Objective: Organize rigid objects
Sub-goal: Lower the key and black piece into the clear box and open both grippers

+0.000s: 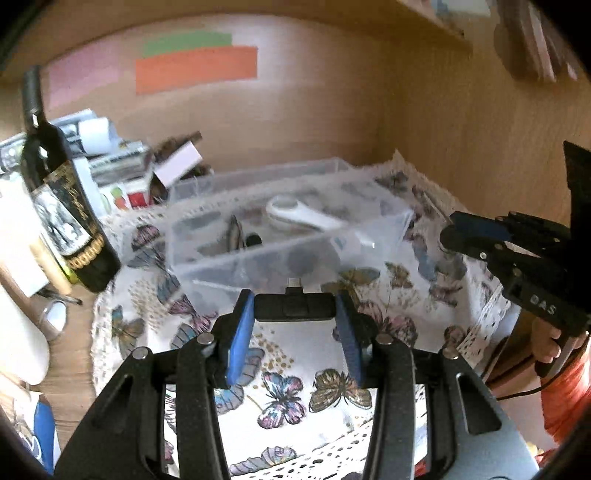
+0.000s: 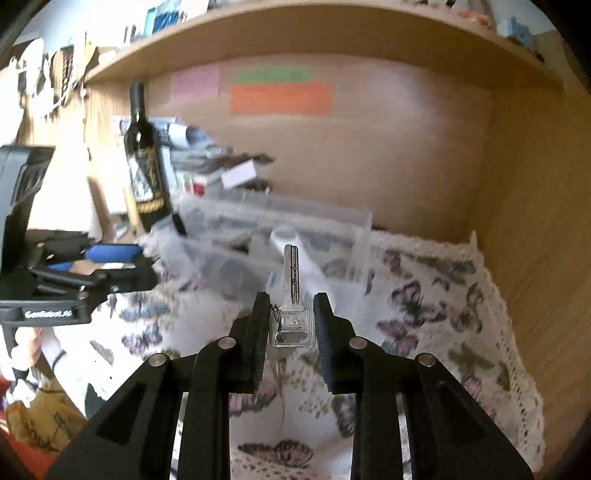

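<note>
My left gripper (image 1: 294, 317) is shut on a small black adapter (image 1: 294, 305) with a plug tip, held above the butterfly cloth just in front of a clear plastic divided box (image 1: 295, 254). The box holds a white handled object (image 1: 299, 214) and small dark items. My right gripper (image 2: 291, 325) is shut on a silver key (image 2: 292, 295), blade pointing up and forward, above the cloth in front of the same box (image 2: 288, 236). The right gripper shows at the right of the left wrist view (image 1: 454, 232). The left gripper shows at the left of the right wrist view (image 2: 110, 254).
A dark wine bottle (image 1: 62, 206) stands left of the box, also in the right wrist view (image 2: 146, 166). Stacked boxes and papers (image 1: 110, 162) lie behind it. A butterfly-print cloth (image 1: 295, 387) covers the desk. Wooden walls close the back and right; a shelf (image 2: 295, 29) runs overhead.
</note>
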Demonstrator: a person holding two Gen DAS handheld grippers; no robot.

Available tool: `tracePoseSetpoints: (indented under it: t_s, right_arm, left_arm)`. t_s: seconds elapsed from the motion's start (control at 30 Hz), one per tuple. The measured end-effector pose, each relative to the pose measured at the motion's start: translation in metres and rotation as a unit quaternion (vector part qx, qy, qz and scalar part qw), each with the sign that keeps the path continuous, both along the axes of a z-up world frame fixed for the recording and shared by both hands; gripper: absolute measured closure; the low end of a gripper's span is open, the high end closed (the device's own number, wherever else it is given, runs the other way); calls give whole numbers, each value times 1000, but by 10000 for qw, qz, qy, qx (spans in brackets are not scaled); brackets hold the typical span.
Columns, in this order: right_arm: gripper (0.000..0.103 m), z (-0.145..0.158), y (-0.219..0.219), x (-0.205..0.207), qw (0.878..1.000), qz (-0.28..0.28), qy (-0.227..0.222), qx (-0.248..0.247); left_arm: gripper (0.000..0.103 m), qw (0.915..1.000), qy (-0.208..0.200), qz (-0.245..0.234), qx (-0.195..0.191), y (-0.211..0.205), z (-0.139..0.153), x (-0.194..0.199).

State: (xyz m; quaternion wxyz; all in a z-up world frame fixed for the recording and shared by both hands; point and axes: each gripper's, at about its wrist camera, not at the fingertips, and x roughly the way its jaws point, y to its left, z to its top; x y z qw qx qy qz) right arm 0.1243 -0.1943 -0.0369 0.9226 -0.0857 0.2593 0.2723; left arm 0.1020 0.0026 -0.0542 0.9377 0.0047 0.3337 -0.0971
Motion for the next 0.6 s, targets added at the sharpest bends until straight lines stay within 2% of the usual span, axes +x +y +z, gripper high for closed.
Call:
tracePoseSetpoints:
  t_s: [0.13,0.37,0.47,0.6]
  right_arm:
    - [81,20,2,10,9996,-8,-208,169]
    - [81,46,13,30,9981,-4,-484,376]
    - [81,50,19,39,9975,-46,-557,429]
    - [81,43,29,54,9983,-12,-390,435]
  left_arm:
    - [59,9994,-282,172,-103,11,19,-4]
    - [59,9968,-521,578,-179,39,43,11]
    - [59,9961,-439,747,-178,51,42,29]
    - [59,9968,-95,757,-250,57,31,55]
